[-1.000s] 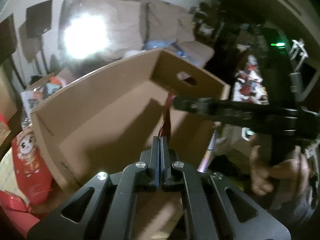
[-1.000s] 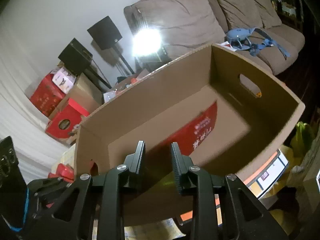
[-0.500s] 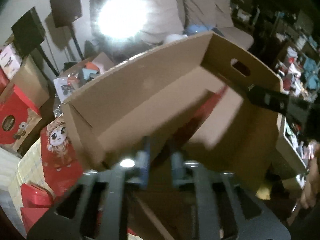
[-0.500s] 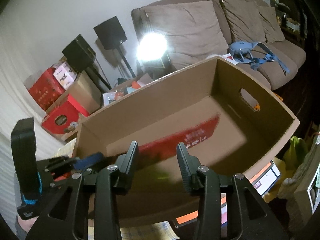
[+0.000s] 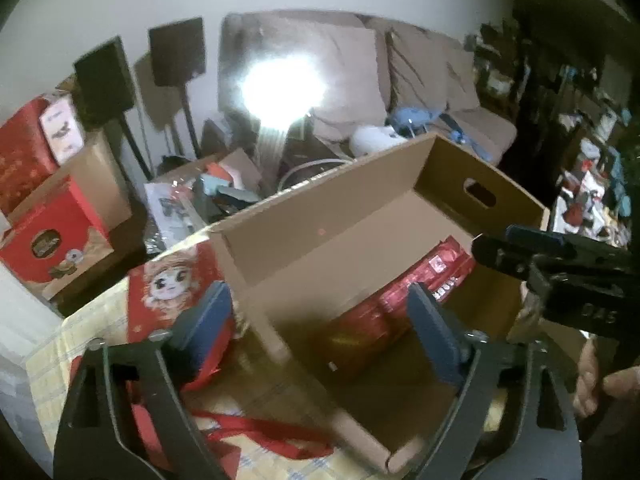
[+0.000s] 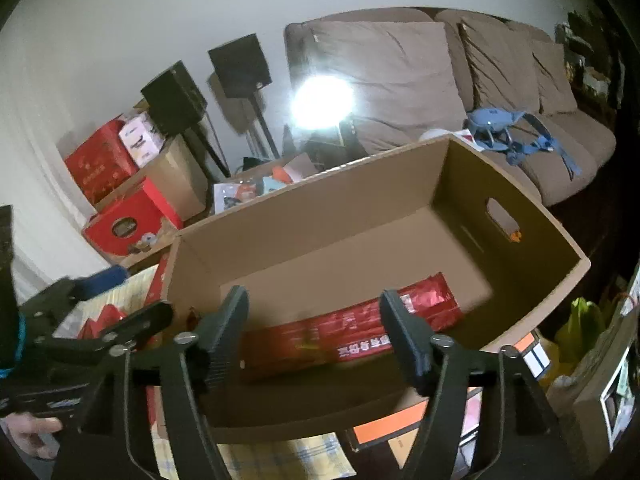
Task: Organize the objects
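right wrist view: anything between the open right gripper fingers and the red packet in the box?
Only the cardboard box near wall; the red packet lies on the floor just beyond, framed by the right gripper, nothing on top.

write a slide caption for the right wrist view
Open right gripper above a cardboard box holding a flat red packet.

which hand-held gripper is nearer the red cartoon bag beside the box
Left. The left hand-held gripper hangs open at the cardboard box's near-left corner, one finger right over the red cartoon bag. The right hand-held gripper is open over the box, farther from it.
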A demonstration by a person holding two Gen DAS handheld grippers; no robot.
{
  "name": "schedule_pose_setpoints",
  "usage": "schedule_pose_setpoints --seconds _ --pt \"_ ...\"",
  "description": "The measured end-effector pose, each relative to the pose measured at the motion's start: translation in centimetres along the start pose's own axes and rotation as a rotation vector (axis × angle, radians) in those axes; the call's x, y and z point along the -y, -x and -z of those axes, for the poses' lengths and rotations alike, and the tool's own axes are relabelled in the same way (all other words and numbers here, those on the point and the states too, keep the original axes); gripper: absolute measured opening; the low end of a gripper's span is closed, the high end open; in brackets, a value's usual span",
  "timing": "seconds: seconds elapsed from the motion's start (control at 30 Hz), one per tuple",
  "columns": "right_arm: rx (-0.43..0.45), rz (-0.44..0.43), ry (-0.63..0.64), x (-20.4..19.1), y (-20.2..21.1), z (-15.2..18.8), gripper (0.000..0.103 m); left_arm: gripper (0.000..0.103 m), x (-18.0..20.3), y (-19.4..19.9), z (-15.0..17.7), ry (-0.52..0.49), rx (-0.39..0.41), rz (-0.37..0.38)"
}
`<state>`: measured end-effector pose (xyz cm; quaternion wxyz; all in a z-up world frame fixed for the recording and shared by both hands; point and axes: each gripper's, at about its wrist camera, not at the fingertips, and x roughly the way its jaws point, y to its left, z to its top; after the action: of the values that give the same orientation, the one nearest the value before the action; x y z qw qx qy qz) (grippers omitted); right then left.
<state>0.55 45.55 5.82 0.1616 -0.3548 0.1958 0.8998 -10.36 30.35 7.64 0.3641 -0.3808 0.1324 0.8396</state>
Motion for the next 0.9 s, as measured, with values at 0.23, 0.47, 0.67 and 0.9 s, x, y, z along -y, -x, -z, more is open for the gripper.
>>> schedule_pose_setpoints --seconds 0.23,0.47,0.67,0.9 --pt "0.006 -0.001 0.056 -2.2 0.3 0.3 0.085 0.101 -2.1 3.5 1.4 0.043 0.053 -0.046" --pt "0.006 -0.026 0.151 -5.6 0.9 1.2 0.095 0.103 -5.6 6.7 3.6 0.118 0.079 -0.085" --pt "-0.011 -0.087 0.217 -9.2 0.5 2.5 0.096 0.103 -9.2 9.5 6.9 0.188 0.084 -0.129" --pt "-0.031 -0.161 0.296 -13.3 0.1 4.4 0.096 0.103 -13.8 12.3 11.4 0.283 0.083 -0.173"
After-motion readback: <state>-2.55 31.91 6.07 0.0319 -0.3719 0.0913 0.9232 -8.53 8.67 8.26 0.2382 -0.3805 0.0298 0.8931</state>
